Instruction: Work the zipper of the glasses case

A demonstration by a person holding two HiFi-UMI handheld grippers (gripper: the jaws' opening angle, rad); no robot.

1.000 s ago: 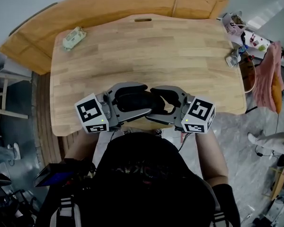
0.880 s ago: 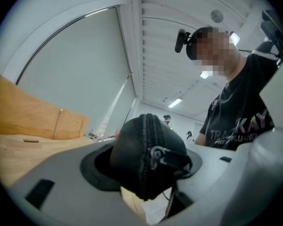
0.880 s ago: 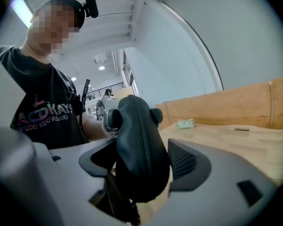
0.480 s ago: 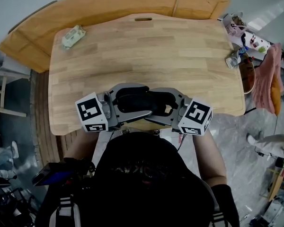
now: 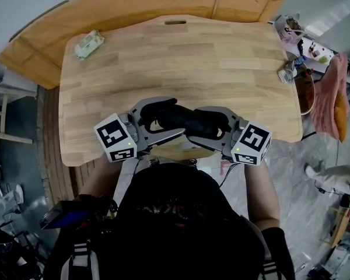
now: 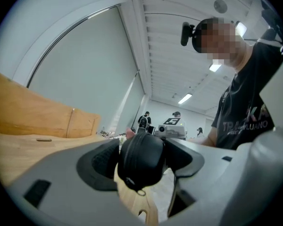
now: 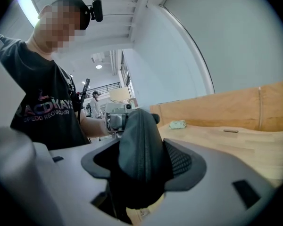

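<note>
Counting first: two grippers, one glasses case, one wooden table (image 5: 181, 57), and one small pale packet (image 5: 88, 44) lying alone at the table's far left corner, well apart from everything else.

The black glasses case (image 5: 186, 120) hangs just above the near edge of the table, stretched lengthwise between the two grippers. One end sits inside the left gripper (image 5: 166, 118) and the other inside the right gripper (image 5: 205, 125).

In the left gripper view the rounded end of the case fills the gap, touching the pads on both sides, with a small ring-shaped zipper pull (image 6: 140, 191) dangling under it. These jaws have just been widening a little, yet the case is gripped between them. In the right gripper view the case stands on edge between the pads, its zipper seam (image 7: 140, 149) running up the middle toward the camera. These jaws have just been narrowing, and they are clamped on the case.

Both grippers lie across the near table edge and face each other, their tips meeting in the middle. The marker cubes (image 5: 116, 139) sit at the outer ends, toward the person. The left one looks level and the right one tips slightly downward. A bare forearm (image 5: 262, 191) leads back from each gripper to the person's body.
</note>
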